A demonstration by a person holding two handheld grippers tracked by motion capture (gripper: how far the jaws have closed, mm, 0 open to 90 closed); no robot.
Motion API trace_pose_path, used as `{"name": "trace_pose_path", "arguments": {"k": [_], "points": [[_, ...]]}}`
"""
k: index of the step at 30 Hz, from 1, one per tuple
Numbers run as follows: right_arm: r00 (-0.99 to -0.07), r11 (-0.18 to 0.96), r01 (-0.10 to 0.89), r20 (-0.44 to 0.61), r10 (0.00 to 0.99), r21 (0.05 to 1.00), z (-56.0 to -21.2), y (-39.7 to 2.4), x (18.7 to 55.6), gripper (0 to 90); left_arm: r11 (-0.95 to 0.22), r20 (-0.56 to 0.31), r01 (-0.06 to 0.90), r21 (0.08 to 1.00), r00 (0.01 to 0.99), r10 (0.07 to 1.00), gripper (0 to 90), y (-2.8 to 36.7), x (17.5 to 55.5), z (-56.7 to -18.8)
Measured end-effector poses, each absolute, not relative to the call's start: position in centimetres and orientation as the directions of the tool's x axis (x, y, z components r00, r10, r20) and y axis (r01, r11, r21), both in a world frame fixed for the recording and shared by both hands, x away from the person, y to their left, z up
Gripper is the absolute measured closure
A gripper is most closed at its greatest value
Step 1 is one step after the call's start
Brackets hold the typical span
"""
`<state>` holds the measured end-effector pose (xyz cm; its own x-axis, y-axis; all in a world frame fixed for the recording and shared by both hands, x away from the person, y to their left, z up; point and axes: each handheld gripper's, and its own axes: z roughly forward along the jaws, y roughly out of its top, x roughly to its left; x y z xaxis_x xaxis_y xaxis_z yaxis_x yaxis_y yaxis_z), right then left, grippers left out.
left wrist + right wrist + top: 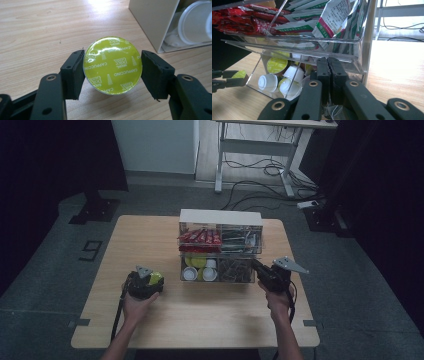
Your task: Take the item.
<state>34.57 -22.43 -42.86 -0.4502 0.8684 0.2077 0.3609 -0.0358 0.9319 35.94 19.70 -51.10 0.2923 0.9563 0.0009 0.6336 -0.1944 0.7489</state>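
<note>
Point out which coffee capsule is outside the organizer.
The green-lidded Cappuccino capsule, clamped in the left gripper over the table; the other capsules sit in the organizer's lower-left compartment.

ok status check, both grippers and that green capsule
Left gripper shut on green capsule, just above table. Right gripper shut, empty, at clear organizer front. Nothing blocking.

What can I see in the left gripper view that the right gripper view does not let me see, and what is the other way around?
Left gripper view: the foil lid's print, "Dolce Gusto Cappuccino", on the green capsule gripped by the left gripper.

Right gripper view: the right gripper, shut, at the clear organizer, with red packets and green-and-white sachets in its upper tier.

Both: the wooden table, the organizer and white capsules in its lower tier.
</note>
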Motion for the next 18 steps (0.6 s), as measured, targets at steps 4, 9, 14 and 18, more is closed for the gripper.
{"name": "trace_pose_path", "arguments": {"k": [4,9,14,18], "points": [[-0.45,-0.036,0.361,0.208,0.868,0.932,-42.86,-22.44,34.57,87.2,-0.198,-0.002,0.65,0.733,0.293,0.956,38.4,19.66,36.18,-51.48],[-0.451,-0.035,0.361,0.207,0.868,0.932,-42.86,-22.43,34.57,87.2,-0.207,0.002,0.668,0.715,0.293,0.956,38.3,19.52,36.36,-51.81],[-0.451,-0.034,0.361,0.207,0.868,0.932,-42.86,-22.44,34.56,87.2,-0.214,0.002,0.679,0.702,0.299,0.954,38.3,19.43,36.5,-52.07],[-0.452,-0.034,0.361,0.207,0.868,0.932,-42.86,-22.44,34.57,87.1,-0.219,0.004,0.684,0.696,0.301,0.954,38.2,19.36,36.59,-52.22]]}}
